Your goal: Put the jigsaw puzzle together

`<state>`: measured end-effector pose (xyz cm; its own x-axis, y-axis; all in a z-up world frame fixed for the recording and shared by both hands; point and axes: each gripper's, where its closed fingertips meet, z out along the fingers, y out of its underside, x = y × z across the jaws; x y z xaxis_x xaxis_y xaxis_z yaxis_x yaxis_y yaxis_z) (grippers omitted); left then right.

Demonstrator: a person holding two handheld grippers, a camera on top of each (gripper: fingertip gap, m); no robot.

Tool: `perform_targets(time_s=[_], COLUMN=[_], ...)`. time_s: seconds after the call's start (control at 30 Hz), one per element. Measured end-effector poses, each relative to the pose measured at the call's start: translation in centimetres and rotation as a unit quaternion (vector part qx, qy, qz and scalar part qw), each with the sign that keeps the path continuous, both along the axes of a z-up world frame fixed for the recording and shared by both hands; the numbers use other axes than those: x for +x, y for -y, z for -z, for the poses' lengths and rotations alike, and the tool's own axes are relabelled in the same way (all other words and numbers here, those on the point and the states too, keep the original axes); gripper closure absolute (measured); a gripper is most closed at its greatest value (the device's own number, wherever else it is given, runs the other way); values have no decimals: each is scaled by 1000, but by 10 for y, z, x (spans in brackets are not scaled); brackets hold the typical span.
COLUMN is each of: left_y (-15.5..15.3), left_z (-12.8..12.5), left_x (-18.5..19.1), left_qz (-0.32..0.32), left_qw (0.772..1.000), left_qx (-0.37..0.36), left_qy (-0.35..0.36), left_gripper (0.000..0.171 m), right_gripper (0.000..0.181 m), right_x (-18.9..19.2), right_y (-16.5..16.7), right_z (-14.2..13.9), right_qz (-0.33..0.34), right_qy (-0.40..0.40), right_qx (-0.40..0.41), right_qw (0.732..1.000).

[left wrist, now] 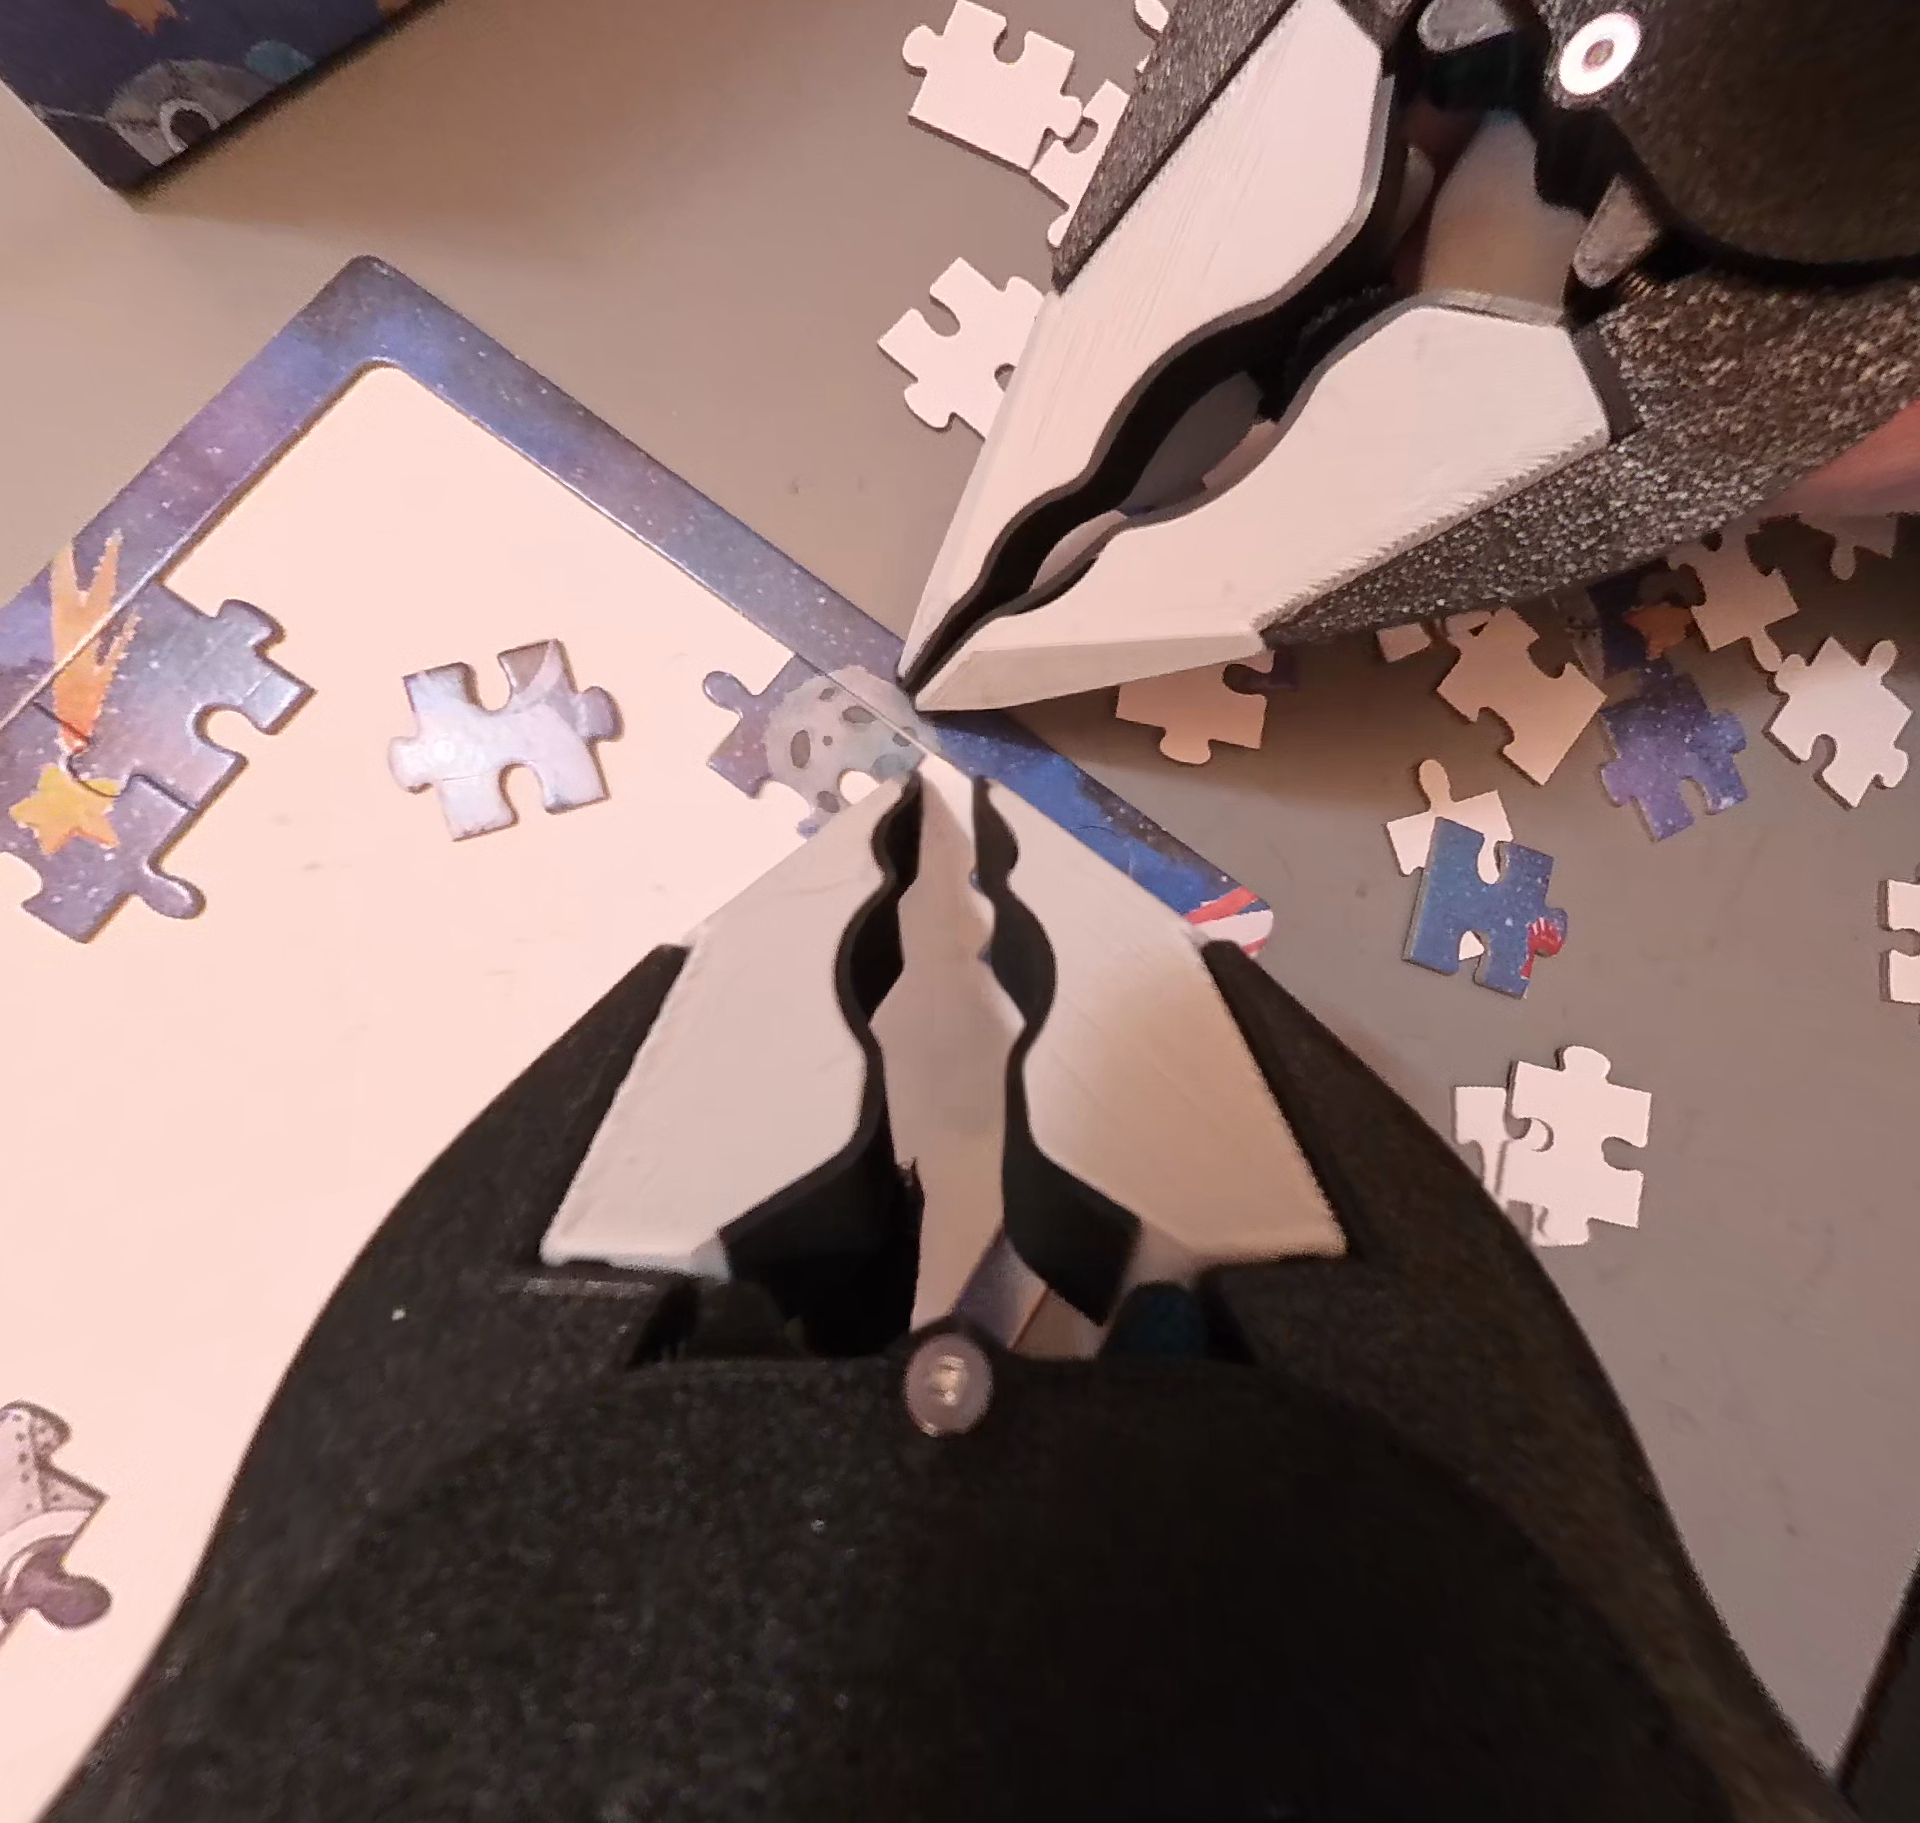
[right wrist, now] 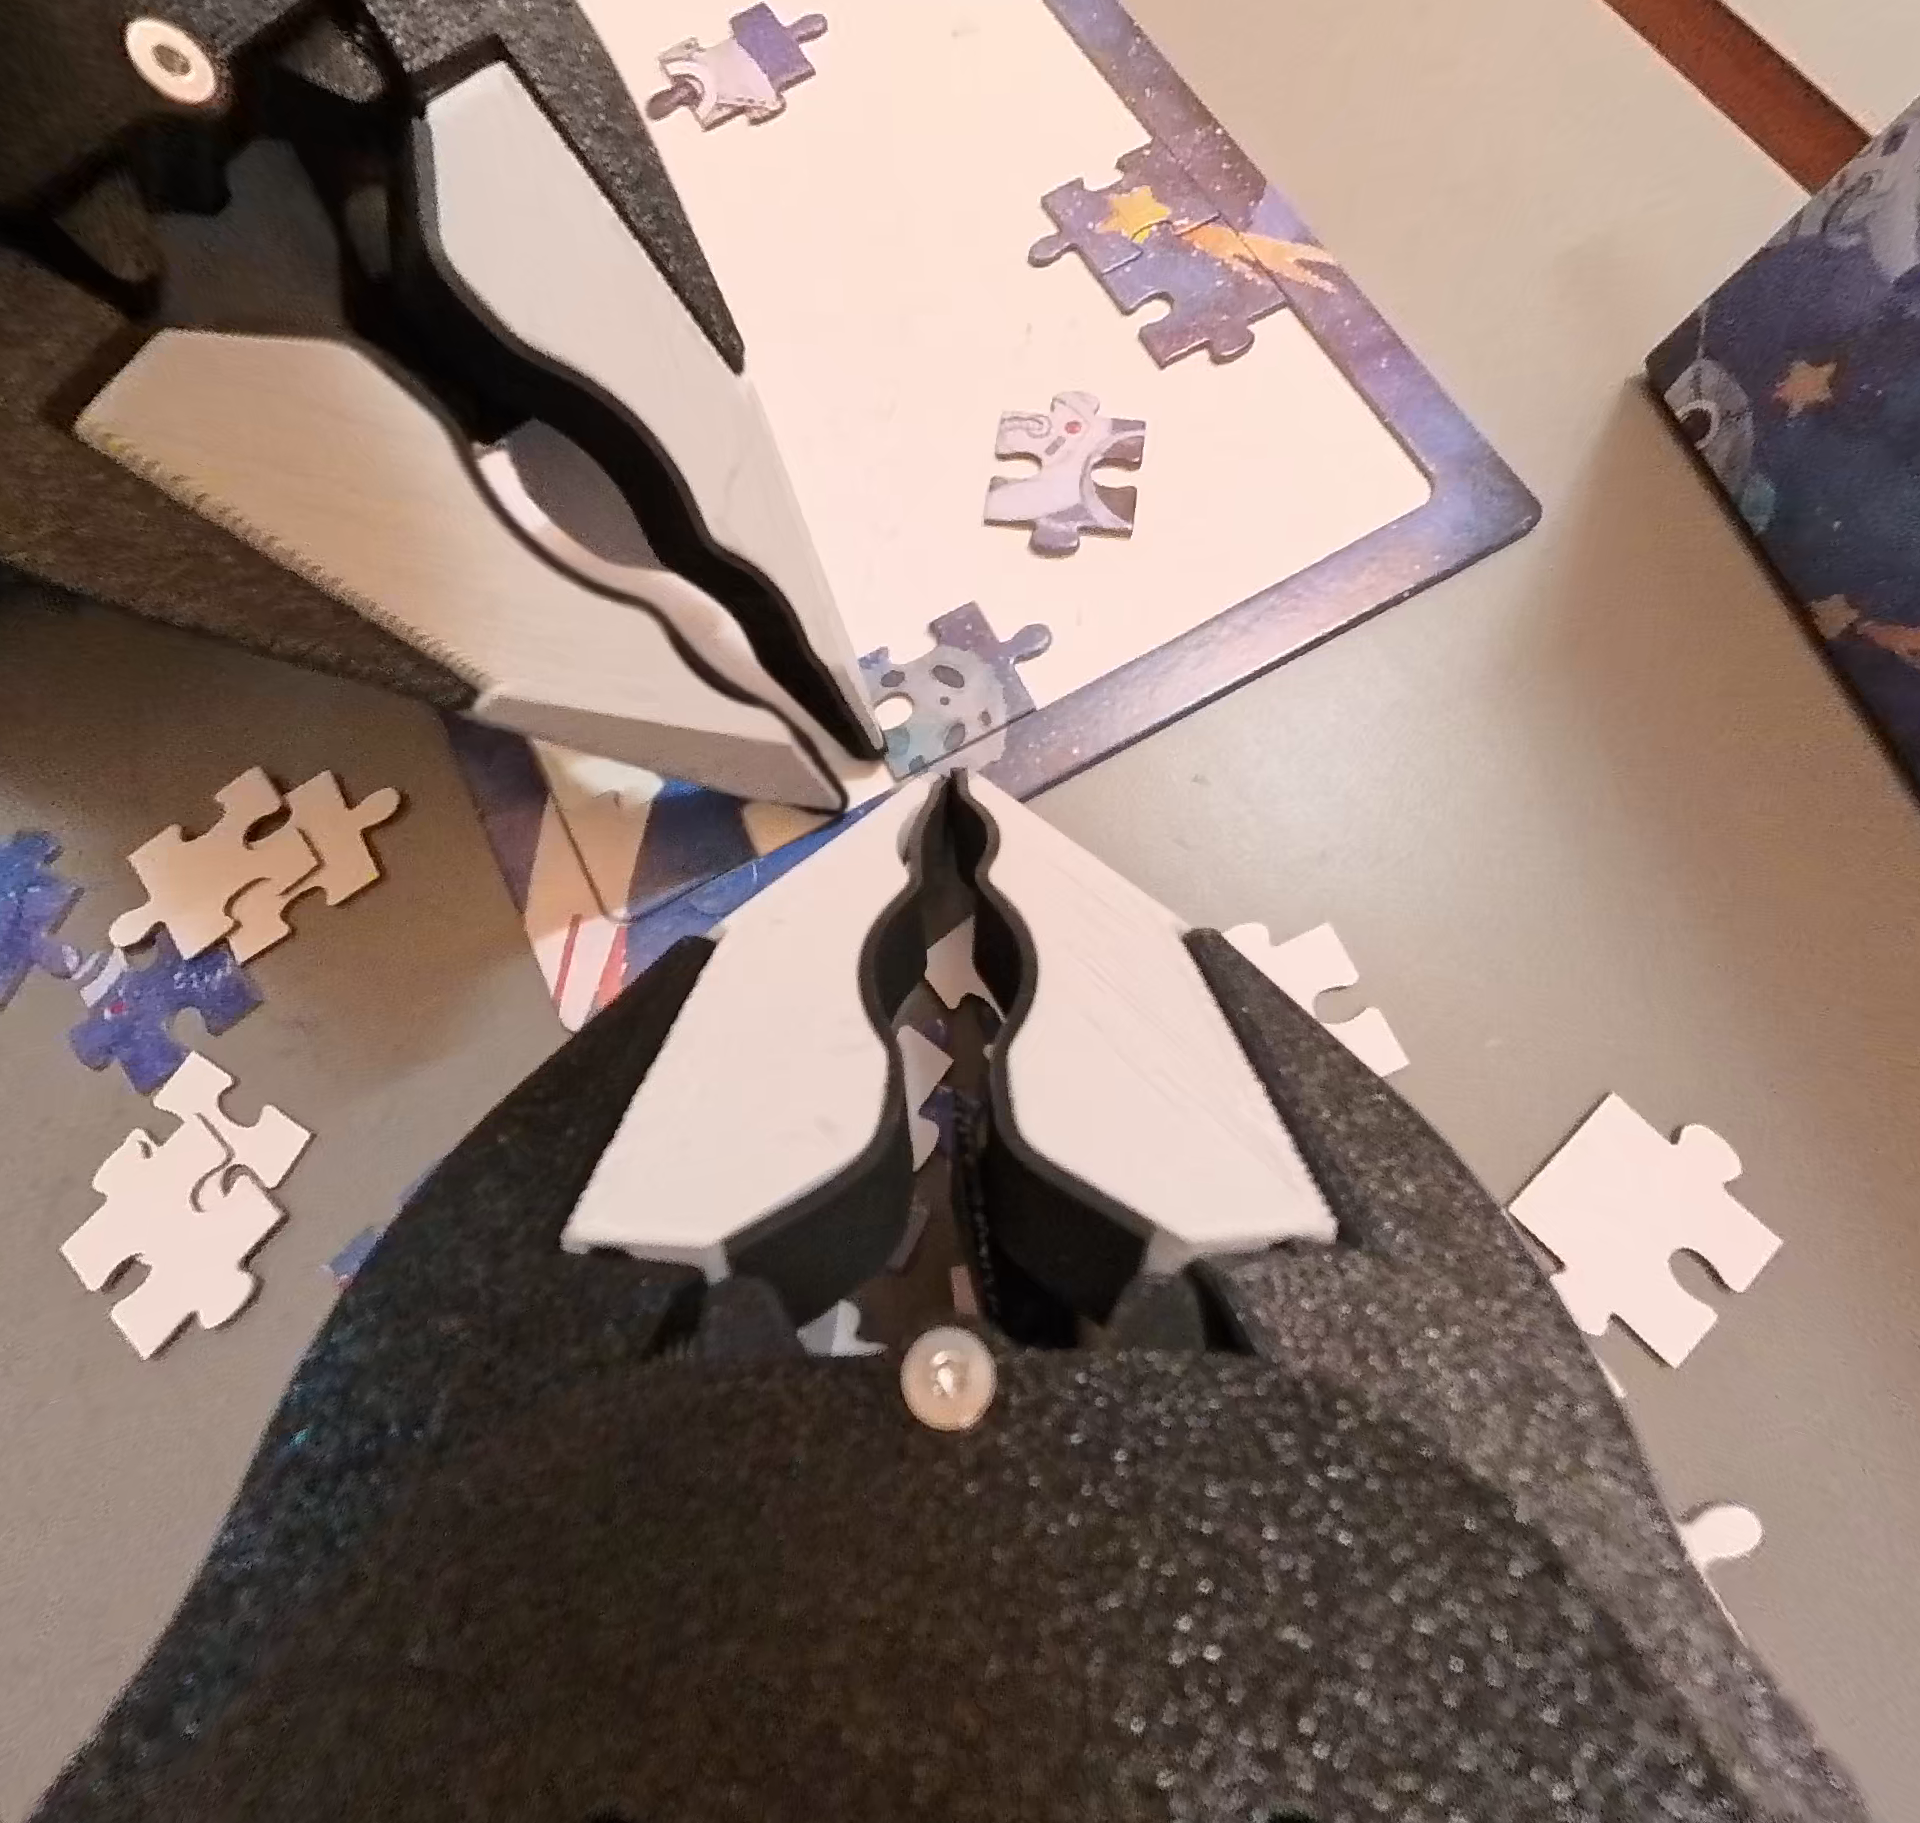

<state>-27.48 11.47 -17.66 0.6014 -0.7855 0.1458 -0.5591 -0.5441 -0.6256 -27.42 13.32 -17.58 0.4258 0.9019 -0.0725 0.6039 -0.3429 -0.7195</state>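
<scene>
The puzzle tray (left wrist: 582, 423) has a blue starry frame and a white bed; it also shows in the right wrist view (right wrist: 1455, 485). An asteroid piece (left wrist: 821, 734) (right wrist: 945, 693) lies in the bed against the frame's edge. My left gripper (left wrist: 945, 786) (right wrist: 854, 771) has its tips at this piece, with a narrow gap between them and nothing held. My right gripper (right wrist: 956, 786) (left wrist: 920, 687) is shut and empty, its tip touching the frame right beside the piece. A joined comet cluster (left wrist: 125, 713) and a loose grey piece (left wrist: 499, 734) lie in the bed.
Several loose pieces, most face down, lie on the grey table beside the tray (left wrist: 1579, 1139) (right wrist: 1642, 1223); one blue piece (left wrist: 1496, 900) is face up. The dark blue puzzle box (left wrist: 208, 7) (right wrist: 1818, 371) stands beyond the tray's corner. The table's edge (right wrist: 1714, 38) runs behind it. Both grippers' tips are close together, under 4 cm apart.
</scene>
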Motion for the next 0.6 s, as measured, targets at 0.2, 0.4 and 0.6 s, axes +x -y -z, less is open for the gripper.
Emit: perform_targets(time_s=[0.2, 0.4, 0.6], left_y=[15, 45, -14], left_z=[-33, -70, -40], left_x=[-8, -27, -48], left_qz=[-13, -59, -129], left_qw=[999, 994, 991], left_qx=[41, 93, 40], left_qy=[-10, 16, 8], left_gripper=[153, 153, 171], right_gripper=[177, 181, 181], right_x=[25, 107, 71], right_y=[-7, -35, -19], right_z=[-54, -87, -64], right_qz=[11, 129, 76], right_qy=[-52, -54, -63], right_qx=[67, 95, 31], right_qw=[996, 986, 995])
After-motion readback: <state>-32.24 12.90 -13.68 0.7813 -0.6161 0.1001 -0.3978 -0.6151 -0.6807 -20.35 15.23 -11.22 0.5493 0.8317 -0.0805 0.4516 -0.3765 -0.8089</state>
